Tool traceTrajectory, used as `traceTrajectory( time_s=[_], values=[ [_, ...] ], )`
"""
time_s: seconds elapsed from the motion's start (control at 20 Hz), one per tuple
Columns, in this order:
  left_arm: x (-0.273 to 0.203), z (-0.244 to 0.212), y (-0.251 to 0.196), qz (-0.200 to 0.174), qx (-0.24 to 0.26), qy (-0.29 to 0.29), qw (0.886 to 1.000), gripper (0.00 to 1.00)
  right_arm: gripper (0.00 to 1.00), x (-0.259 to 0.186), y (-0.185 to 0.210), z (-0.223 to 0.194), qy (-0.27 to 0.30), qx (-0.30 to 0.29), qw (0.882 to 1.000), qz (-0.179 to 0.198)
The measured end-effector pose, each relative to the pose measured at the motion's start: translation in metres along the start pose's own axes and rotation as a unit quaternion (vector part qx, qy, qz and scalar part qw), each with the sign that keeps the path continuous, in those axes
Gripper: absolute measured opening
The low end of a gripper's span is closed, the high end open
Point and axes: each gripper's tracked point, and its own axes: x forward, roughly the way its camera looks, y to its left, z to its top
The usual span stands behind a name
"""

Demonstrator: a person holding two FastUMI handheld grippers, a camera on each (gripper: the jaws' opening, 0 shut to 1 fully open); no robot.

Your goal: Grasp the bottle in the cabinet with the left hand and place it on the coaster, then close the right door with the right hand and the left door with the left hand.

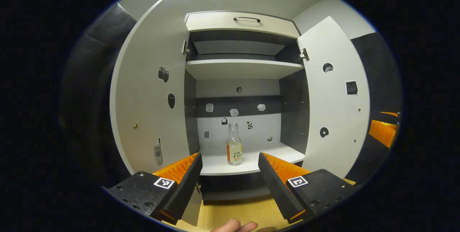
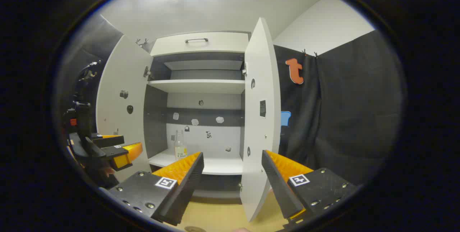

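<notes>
1. The left gripper [image 1: 230,174] is held level, facing straight into the open cabinet [image 1: 244,70], its two fingers spread wide with nothing between them.
2. The bottle [image 1: 234,145] stands upright on the cabinet's lower shelf [image 1: 273,156], seen in the gap between the left gripper's fingers and beyond their tips, not touched by either one.
3. The left door [image 1: 151,102] swings open outward of the left finger, and the right door [image 1: 330,99] stands open outward of the right finger.
4. A fingertip of a hand [image 1: 235,226] shows below the fingers at the bottom edge of the left gripper view, over the light wooden surface [image 1: 237,214].
5. The right gripper [image 2: 231,172] is also held level and aimed at the cabinet from farther to the right, fingers wide apart and gripping nothing.
6. In the right gripper view the right door's edge runs down through the gap between its fingers, closer to the right finger; contact cannot be told.
7. There the bottle stands just above the tip of the left finger, and the left gripper appears well off to the left of that finger.
</notes>
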Motion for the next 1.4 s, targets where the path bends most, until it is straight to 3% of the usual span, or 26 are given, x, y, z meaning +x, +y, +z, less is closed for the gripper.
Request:
traceTrajectory(
  time_s=[0.15, 0.2, 0.3, 0.35, 0.4, 0.65, 0.8, 0.85, 0.95, 1.4],
  values=[
    [0.010, -0.003, 0.003, -0.003, 0.000, 0.001, 1.000, 0.98, 0.98, 0.009, 0.002, -0.003, 0.003, 0.002, 1.000, -0.004],
    [0.014, -0.003, 0.005, -0.001, 0.001, 0.001, 1.000, 0.98, 0.93, 0.012, 0.003, -0.004, 0.004, 0.002, 1.000, -0.006],
    [0.021, -0.002, 0.008, 0.000, 0.002, -0.005, 1.000, 0.98, 0.98, 0.019, 0.004, -0.008, 0.006, 0.000, 1.000, -0.009],
    [0.023, -0.005, 0.008, 0.001, 0.003, -0.005, 1.000, 0.98, 0.93, 0.021, 0.005, -0.010, 0.008, -0.001, 1.000, -0.009],
    [0.028, -0.006, 0.009, 0.001, 0.003, -0.006, 1.000, 0.98, 0.98, 0.023, 0.007, -0.011, 0.010, -0.001, 1.000, -0.009],
    [0.058, -0.020, 0.008, 0.010, -0.017, -0.003, 1.000, 0.98, 0.98, 0.029, 0.015, -0.017, 0.013, 0.000, 1.000, 0.000],
    [0.089, -0.022, 0.003, 0.005, -0.008, -0.020, 1.000, 0.98, 0.98, 0.032, 0.018, -0.018, 0.011, 0.007, 1.000, 0.010],
    [0.100, -0.023, 0.000, 0.004, -0.001, -0.023, 1.000, 0.98, 0.93, 0.032, 0.017, -0.020, 0.012, 0.011, 1.000, 0.013],
    [0.123, -0.027, -0.004, 0.004, 0.007, -0.025, 1.000, 0.98, 0.98, 0.030, 0.016, -0.023, 0.017, 0.014, 1.000, 0.017],
    [0.229, -0.069, -0.009, 0.024, 0.003, 0.002, 1.000, 0.98, 0.98, 0.020, -0.016, -0.029, 0.030, -0.011, 0.999, -0.006]
  ],
)
